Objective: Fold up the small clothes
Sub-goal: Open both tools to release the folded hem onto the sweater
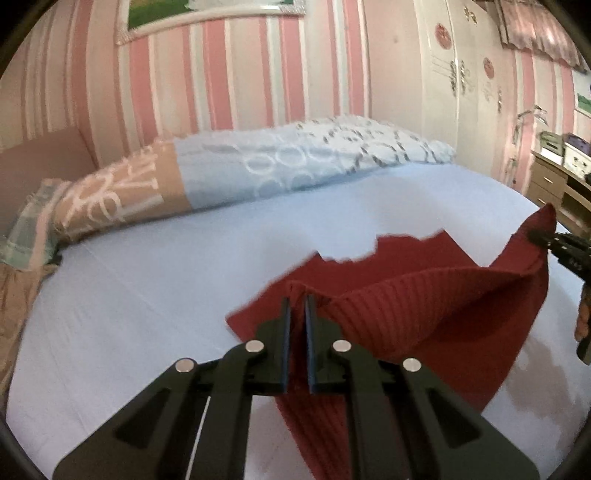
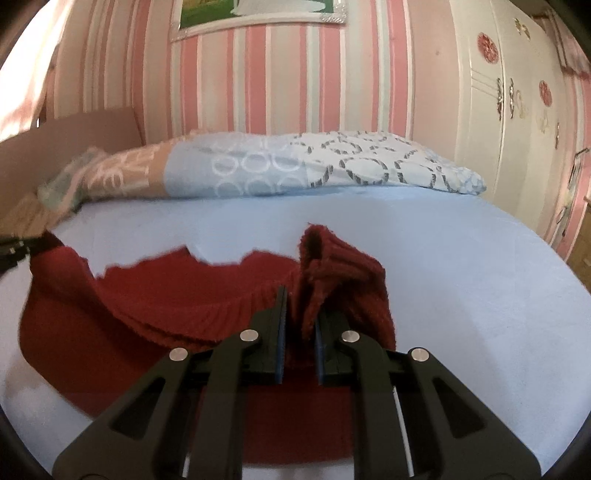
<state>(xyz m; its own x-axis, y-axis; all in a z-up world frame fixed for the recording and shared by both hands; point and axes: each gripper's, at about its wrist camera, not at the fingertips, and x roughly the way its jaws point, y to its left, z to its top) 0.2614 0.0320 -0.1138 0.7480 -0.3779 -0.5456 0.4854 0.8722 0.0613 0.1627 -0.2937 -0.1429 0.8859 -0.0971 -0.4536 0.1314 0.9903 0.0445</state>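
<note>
You stood in home bedroom. Wide bed with pale blue fitted sheet (image 1: 155,266) filled view. Long pillow in blue, white and tan ring-patterned case (image 1: 258,166) lay along far edge. Wall with pink, white and beige vertical stripes (image 1: 236,74) rose behind, white-framed picture (image 2: 258,14) hung on it. White wardrobe with pink round stickers and ornate silver handles (image 2: 517,110) stood at your right; brown wooden drawer unit (image 1: 550,184) beside it.

A dark red ribbed cloth (image 1: 424,295) is lying in the lower right of the frame, on a light blue bed. Two of its corners are being held up, so its middle is sagging.
</note>
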